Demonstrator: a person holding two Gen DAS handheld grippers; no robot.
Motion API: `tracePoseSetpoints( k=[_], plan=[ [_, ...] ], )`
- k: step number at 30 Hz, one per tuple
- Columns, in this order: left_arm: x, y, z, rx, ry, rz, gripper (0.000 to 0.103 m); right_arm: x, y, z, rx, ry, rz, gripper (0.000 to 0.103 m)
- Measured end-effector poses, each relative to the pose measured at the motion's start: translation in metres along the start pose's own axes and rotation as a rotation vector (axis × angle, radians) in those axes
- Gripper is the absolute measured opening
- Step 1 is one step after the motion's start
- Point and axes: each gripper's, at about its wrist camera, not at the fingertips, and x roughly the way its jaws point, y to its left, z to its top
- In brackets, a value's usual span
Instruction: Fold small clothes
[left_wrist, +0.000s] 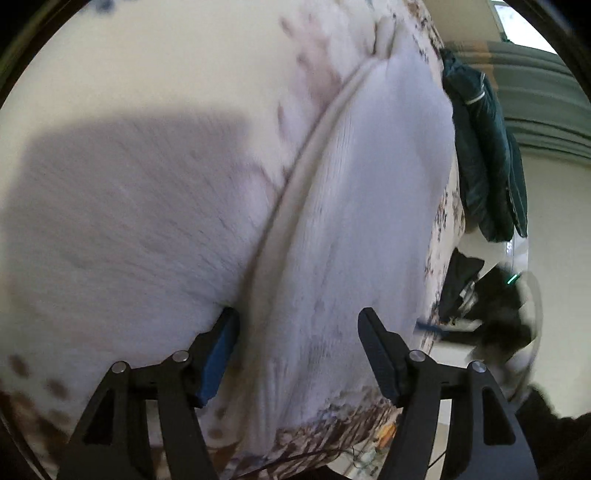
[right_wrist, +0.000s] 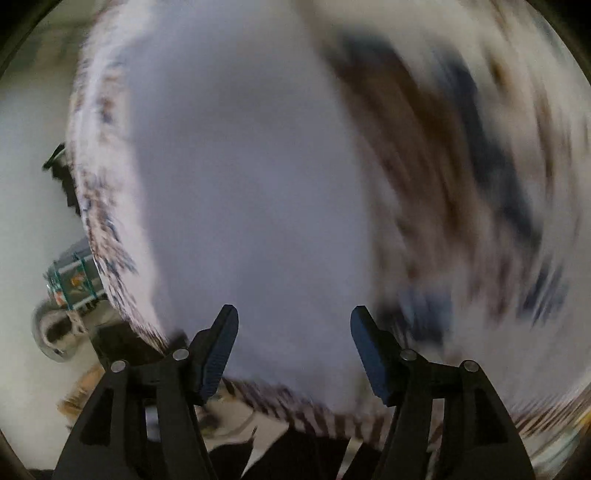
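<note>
Left gripper: the left gripper hangs just above a white knitted garment, its two black fingers spread wide apart with nothing between them.

Garment by the left fingers: the knit fills the gap between the fingertips and runs away from them up the frame; a thick rolled hem or fold curves from beside the blue-padded left fingertip toward the top. Contact between either tip and the cloth cannot be made out.

Surface: the garment lies on a pale patterned cloth speckled with brown and dark marks, with a soft grey shadow across its left half.

Right gripper: the right gripper also has its fingers standing well apart, gripping nothing.

Garment by the right fingers: a smooth white expanse of the garment spans the gap between the tips and reaches far up the frame, flanked by the patterned cloth.

Hard to make out: the right wrist view is heavily motion-blurred, so knit texture and pattern smear into streaks. Dark green clothing hangs beyond the cloth's far edge in the left wrist view. A blurred dark shape with a green light sits past that edge, possibly the other gripper. A teal-trimmed object at the right view's left margin stays unidentifiable.
</note>
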Motion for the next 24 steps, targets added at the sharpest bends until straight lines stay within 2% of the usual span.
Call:
tracePoseSetpoints(
  k=[2, 3, 4, 6, 7, 8, 9, 11, 16, 19, 21, 24],
  plan=[
    [0.004, -0.003, 0.000, 0.006, 0.002, 0.002, 0.064, 0.031, -0.031, -0.016, 0.056, 0.031, 0.069, 0.065],
    [0.004, -0.004, 0.000, 0.004, 0.003, 0.009, 0.064, 0.031, -0.031, -0.016, 0.056, 0.031, 0.069, 0.065],
    [0.005, -0.007, -0.002, 0.003, 0.003, 0.009, 0.064, 0.058, -0.052, -0.029, 0.100, 0.043, 0.166, 0.065],
    [0.006, -0.014, -0.003, 0.024, 0.009, 0.021, 0.059, 0.071, -0.059, -0.038, 0.088, 0.034, 0.235, 0.065],
    [0.007, -0.019, -0.005, 0.050, 0.022, 0.040, 0.051, 0.075, -0.061, -0.042, 0.096, 0.025, 0.266, 0.065],
    [0.011, -0.025, -0.005, 0.075, 0.039, 0.051, 0.020, 0.080, -0.062, -0.046, 0.103, 0.018, 0.298, 0.063],
    [0.014, -0.032, -0.007, 0.104, 0.058, 0.083, 0.011, 0.084, -0.060, -0.048, 0.107, 0.013, 0.316, 0.043],
    [0.011, -0.037, -0.008, 0.128, 0.071, 0.090, 0.010, 0.091, -0.061, -0.055, 0.118, 0.021, 0.331, 0.013],
    [-0.020, -0.057, -0.003, 0.080, 0.040, 0.034, 0.010, 0.070, -0.051, -0.063, 0.127, -0.026, 0.394, 0.010],
    [-0.041, -0.090, 0.011, 0.084, 0.001, -0.020, 0.010, 0.035, -0.035, -0.060, 0.113, -0.066, 0.458, 0.010],
    [-0.053, -0.116, 0.031, 0.107, -0.048, -0.052, 0.010, 0.006, -0.016, -0.047, 0.073, -0.114, 0.479, 0.010],
    [-0.058, -0.148, 0.076, 0.110, -0.121, -0.124, 0.010, -0.035, 0.015, -0.009, 0.040, -0.189, 0.512, 0.010]
  ],
)
